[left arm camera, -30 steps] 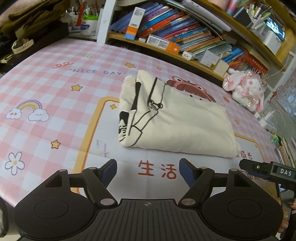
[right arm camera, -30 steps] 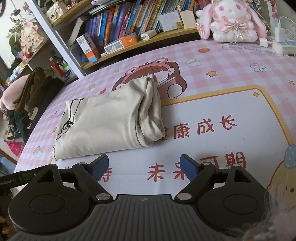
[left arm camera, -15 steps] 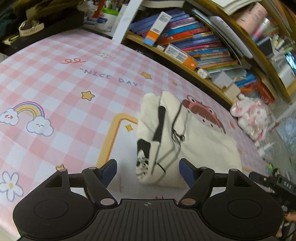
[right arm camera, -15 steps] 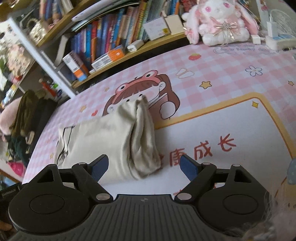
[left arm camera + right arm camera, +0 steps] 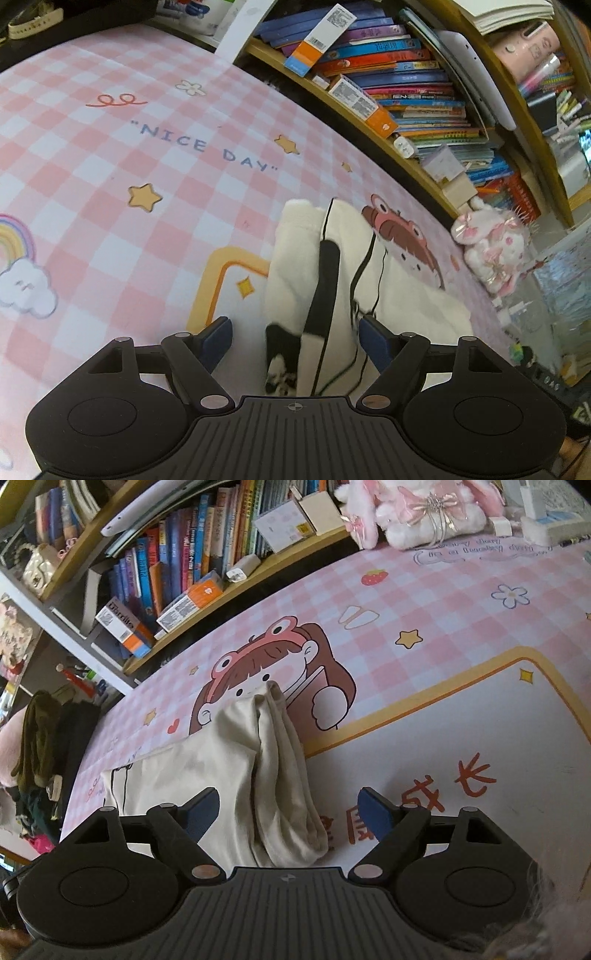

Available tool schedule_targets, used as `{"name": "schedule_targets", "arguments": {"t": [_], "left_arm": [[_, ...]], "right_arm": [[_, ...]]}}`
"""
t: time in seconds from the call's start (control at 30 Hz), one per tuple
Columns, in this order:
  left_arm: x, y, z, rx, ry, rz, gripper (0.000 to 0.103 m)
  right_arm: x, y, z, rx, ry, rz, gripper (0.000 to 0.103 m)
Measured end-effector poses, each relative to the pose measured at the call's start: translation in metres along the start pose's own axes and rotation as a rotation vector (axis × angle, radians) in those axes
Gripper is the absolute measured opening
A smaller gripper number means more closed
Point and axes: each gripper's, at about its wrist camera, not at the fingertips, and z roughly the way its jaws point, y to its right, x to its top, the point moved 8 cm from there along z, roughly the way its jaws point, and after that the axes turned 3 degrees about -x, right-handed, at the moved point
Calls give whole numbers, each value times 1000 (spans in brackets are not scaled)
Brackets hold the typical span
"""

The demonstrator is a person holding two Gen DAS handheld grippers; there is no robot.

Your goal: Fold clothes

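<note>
A cream garment (image 5: 406, 302) with black print lies folded into a bundle on the pink checked table mat (image 5: 129, 166). My left gripper (image 5: 293, 328) is open and hovers at the bundle's printed end, which lies between its blue pads without touching them. In the right wrist view the same garment (image 5: 207, 768) shows its plain rolled end. My right gripper (image 5: 289, 797) stands over that end with its jaws closing a little. The cloth is between its pads, and they do not press on it.
A low bookshelf (image 5: 406, 74) packed with books runs along the table's far side. A pink plush bunny (image 5: 417, 509) and a charger block (image 5: 546, 517) sit at the far right corner. Dark clothes (image 5: 40, 738) are piled off the table's left end.
Both grippers have moved in over the bundle, one at each end. The cloth, which lay well ahead of the fingers, now sits between them in both views. Both views have rolled slightly.
</note>
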Motion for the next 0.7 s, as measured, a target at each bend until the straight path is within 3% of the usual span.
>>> {"name": "schedule_targets", "arguments": {"t": [0.1,0.17,0.2,0.23,0.3,0.33,0.4,0.47,0.6,0.7], "left_arm": [[6,3,7,-17,-6,-5,74],[7,6,11,-20,-17,1,65],[6,6,13,-24,-31,-2,48],[6,7,16,-28,-45,-4,42],[5,13,13,-31,-40,19,19],[6,21,9,-33,-22,67,14],[7,41,-1,-22,21,197,14],[10,47,-5,-17,35,243,14],[14,24,5,-10,-1,137,19],[14,14,8,-30,-20,85,26]], "right_arm": [[3,-3,9,5,-22,8,69],[4,-5,15,-6,-26,7,53],[4,-6,18,-12,-29,7,51],[4,-8,20,-11,-32,7,42],[3,-13,21,-16,-31,-10,36],[3,-16,19,-14,-25,-25,27],[4,-28,10,2,-1,-76,19],[5,-37,0,29,16,-113,17],[-1,-31,0,40,-9,-74,17],[-3,-26,6,25,-25,-49,25]]}}
